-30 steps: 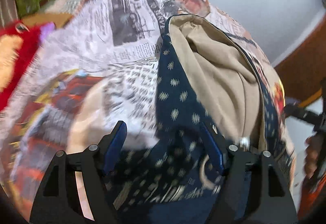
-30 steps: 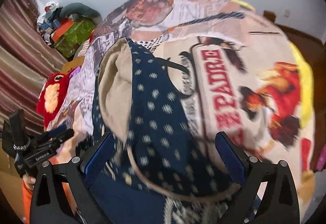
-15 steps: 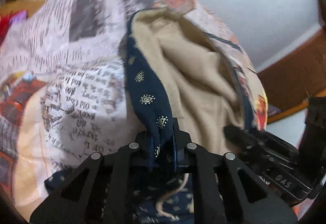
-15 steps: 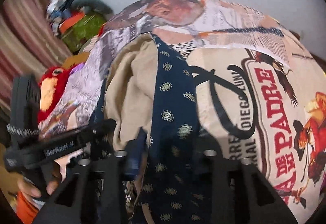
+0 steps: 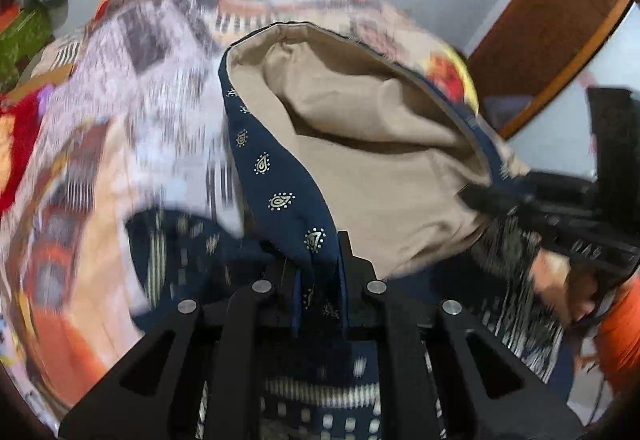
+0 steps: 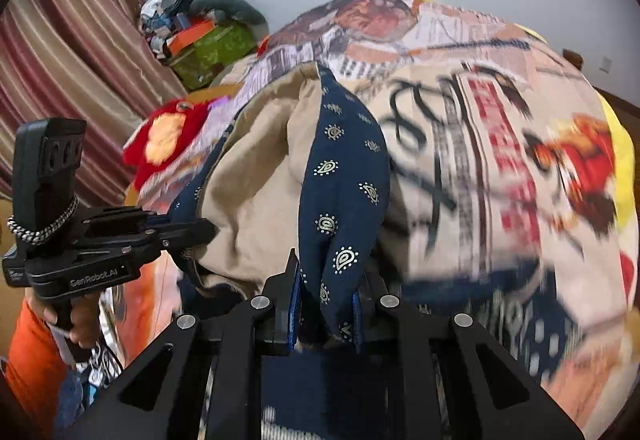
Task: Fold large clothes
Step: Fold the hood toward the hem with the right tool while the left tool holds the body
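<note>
Navy garment (image 5: 280,176) edge: I'm pinching it in both the left tool (image 5: 318,304) and right tool (image 6: 326,316), tan lining (image 5: 360,144) hanging over the bedspread (image 6: 500,144).

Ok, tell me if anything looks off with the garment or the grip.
Nothing is damaged. The garment is bunched and turned so its beige lining shows. Both the left tongs and right tongs are shut on its navy edge.

One navy garment (image 6: 340,176), two grippers (image 5: 320,280) (image 6: 326,304), one printed bedspread (image 6: 500,160), one red plush toy (image 6: 168,128), one striped curtain (image 6: 60,40), one green box (image 6: 212,48).
</note>
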{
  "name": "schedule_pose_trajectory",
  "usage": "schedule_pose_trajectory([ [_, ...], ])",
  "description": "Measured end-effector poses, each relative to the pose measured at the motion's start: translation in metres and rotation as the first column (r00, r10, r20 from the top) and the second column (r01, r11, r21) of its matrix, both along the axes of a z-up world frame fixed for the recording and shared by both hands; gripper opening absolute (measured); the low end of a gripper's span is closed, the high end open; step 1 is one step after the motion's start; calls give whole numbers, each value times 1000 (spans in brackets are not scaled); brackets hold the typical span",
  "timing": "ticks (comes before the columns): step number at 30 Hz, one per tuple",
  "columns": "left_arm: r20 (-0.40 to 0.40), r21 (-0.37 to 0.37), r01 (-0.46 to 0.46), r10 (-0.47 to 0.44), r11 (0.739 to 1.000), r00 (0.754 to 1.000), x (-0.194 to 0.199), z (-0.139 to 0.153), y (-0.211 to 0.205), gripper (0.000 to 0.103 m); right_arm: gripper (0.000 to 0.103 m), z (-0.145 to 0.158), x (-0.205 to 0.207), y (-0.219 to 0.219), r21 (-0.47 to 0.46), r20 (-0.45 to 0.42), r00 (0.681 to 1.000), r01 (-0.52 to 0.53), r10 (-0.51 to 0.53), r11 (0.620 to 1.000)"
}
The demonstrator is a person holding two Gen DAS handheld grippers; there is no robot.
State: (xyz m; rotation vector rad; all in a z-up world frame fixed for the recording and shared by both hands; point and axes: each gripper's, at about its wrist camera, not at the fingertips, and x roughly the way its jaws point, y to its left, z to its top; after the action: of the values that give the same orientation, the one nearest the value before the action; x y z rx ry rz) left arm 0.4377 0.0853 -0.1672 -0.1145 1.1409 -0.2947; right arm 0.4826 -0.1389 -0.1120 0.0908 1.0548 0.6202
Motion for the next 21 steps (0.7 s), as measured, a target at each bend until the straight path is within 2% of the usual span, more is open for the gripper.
schedule_pose_trajectory([
  [3,-52,35,19,-17,999,998,-32,-24,-10,14,18,-12,-33,-8,-48,-22,1000,4,-5,999],
  [6,-52,93,41,-36,995,998,-59,-41,-20,16,18,-29,-58,-14,-80,-83,996,10,-17,997],
  [10,-42,144,39,-33,989,999,-82,-54,-19,32,22,-45,-82,-17,-175,-143,990,-9,-17,984],
  [13,-47,127,28,-22,991,999,-94,-51,-10,48,22,-44,-96,-23,-220,-122,992,-11,-16,975],
  [17,-28,136,6,-2,991,1000,-102,-36,4,50,22,-35,-107,-35,-265,-117,993,-4,-28,964],
  [21,23,102,-61,59,993,998,-91,-15,24,54,22,-15,-109,-43,-247,-82,996,13,-34,969],
])
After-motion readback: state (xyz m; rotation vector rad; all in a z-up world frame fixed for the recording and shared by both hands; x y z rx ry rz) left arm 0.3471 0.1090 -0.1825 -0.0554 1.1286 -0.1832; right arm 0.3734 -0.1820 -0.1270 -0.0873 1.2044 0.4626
